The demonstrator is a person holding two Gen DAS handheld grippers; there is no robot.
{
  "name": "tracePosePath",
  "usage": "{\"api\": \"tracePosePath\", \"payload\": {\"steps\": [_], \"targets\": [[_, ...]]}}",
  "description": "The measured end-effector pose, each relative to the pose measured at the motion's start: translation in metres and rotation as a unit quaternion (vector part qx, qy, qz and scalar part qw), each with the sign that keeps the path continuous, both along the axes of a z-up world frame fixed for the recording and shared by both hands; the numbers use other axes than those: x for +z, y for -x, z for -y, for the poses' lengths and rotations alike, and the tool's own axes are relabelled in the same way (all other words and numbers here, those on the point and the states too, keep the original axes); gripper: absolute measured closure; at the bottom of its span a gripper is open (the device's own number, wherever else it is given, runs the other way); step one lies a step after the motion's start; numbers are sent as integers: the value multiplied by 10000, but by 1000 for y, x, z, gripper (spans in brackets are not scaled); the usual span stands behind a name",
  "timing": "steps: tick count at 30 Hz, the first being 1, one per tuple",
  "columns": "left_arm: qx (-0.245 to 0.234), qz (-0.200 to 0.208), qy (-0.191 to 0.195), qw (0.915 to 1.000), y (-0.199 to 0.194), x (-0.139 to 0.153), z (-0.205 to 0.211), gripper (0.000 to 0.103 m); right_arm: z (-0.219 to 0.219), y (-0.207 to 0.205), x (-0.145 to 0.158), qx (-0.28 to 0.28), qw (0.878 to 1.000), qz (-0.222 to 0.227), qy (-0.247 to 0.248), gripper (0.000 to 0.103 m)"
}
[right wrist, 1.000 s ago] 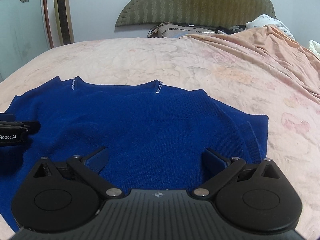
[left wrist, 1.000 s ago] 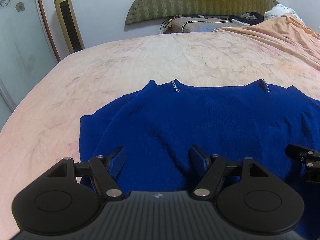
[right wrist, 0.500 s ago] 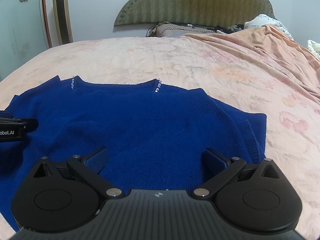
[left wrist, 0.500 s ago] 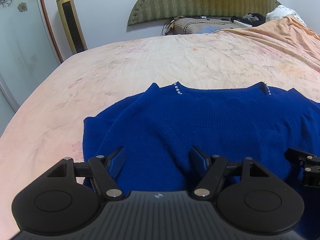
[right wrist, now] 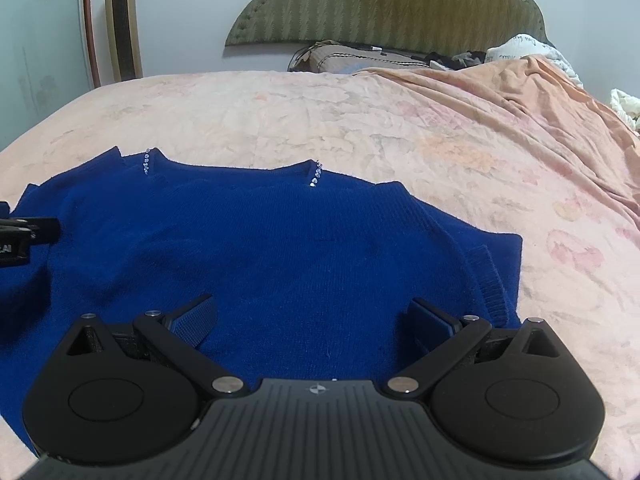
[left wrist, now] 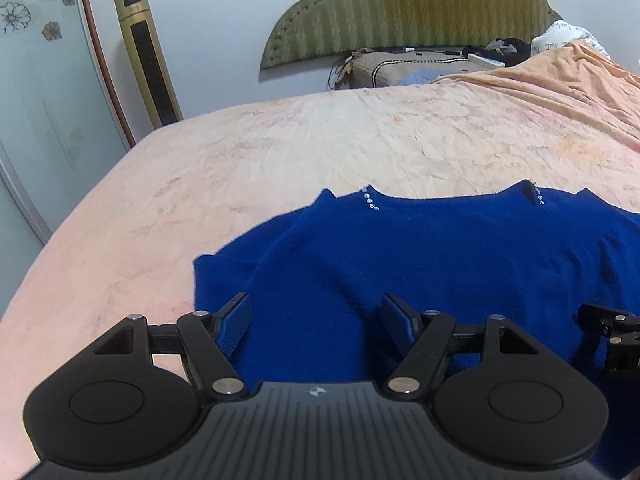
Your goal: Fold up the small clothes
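A small royal-blue knit sweater (left wrist: 420,264) lies flat on the bed with its neckline, trimmed with small clear beads, at the far side; it also shows in the right wrist view (right wrist: 280,248). Its sleeves appear folded inward. My left gripper (left wrist: 316,320) is open and empty above the sweater's left part. My right gripper (right wrist: 312,320) is open and empty above the sweater's right part. The right gripper's tip shows at the right edge of the left wrist view (left wrist: 608,324), and the left gripper's tip shows at the left edge of the right wrist view (right wrist: 24,232).
The bed has a peach floral sheet (left wrist: 320,148). A rumpled orange blanket (right wrist: 520,92) lies at the far right. A pillow (left wrist: 400,68) and a green headboard (left wrist: 420,4) stand at the back. A gold tower fan (left wrist: 148,56) stands by the wall at left.
Both grippers have drawn back and risen slightly, so the sweater sits a little lower in both views. Both grippers stay open and the sweater has not moved.
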State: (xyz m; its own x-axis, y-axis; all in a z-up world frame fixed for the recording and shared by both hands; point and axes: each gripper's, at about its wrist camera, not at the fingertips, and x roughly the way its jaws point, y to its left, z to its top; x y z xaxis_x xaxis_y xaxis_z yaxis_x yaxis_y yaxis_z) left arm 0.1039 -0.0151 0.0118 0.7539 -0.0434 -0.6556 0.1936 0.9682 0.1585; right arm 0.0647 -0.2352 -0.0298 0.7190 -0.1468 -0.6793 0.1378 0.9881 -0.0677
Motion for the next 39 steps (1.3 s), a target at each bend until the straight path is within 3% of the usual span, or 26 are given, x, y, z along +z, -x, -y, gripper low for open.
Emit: {"api": "tracePosePath", "payload": {"steps": [39], "targets": [[51,67,70,9999,4,4,-37,32,-5,-3,1,-189,9997,-136,59,1]]}}
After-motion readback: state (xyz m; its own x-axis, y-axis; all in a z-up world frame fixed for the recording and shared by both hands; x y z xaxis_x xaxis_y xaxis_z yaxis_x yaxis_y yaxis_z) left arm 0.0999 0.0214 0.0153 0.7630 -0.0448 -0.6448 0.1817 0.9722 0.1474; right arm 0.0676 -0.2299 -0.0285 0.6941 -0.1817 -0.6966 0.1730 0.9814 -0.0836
